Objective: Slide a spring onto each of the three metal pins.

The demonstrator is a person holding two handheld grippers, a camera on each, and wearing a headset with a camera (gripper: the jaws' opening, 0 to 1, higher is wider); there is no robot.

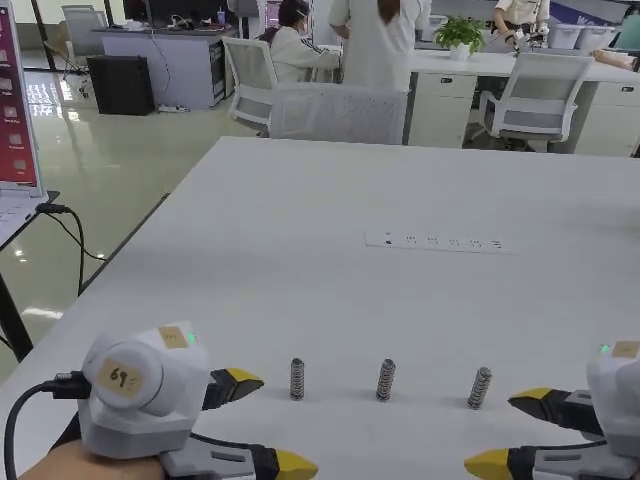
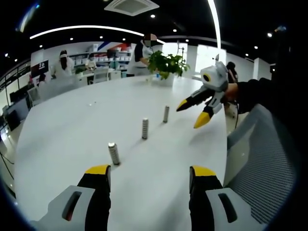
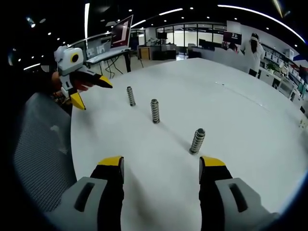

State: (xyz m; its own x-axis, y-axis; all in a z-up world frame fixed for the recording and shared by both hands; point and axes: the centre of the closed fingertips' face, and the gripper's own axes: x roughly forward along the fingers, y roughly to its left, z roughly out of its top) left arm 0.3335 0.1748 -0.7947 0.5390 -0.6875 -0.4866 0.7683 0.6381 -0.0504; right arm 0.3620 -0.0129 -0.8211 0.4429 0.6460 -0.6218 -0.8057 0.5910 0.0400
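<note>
Three upright pins stand in a row near the front of the white table [image 1: 400, 200], each with a spring around it: left [image 1: 297, 379], middle [image 1: 386, 380], right [image 1: 479, 388]. My left gripper [image 1: 270, 420] sits at the front left, open and empty, the left pin just beyond its yellow tips. At the front right my right gripper [image 1: 508, 432] is open and empty too, beside the right pin. The left gripper view has the nearest sprung pin [image 2: 113, 153] ahead of the left gripper [image 2: 150, 174]. The right gripper view shows the right gripper [image 3: 161, 166] below its nearest pin [image 3: 197, 141].
A flush socket strip [image 1: 440, 242] lies in the table's middle. Office chairs [image 1: 340, 112] stand at the far edge, with desks, a plant [image 1: 460, 35] and people beyond. A monitor stand [image 1: 18, 110] and cable hang off the left.
</note>
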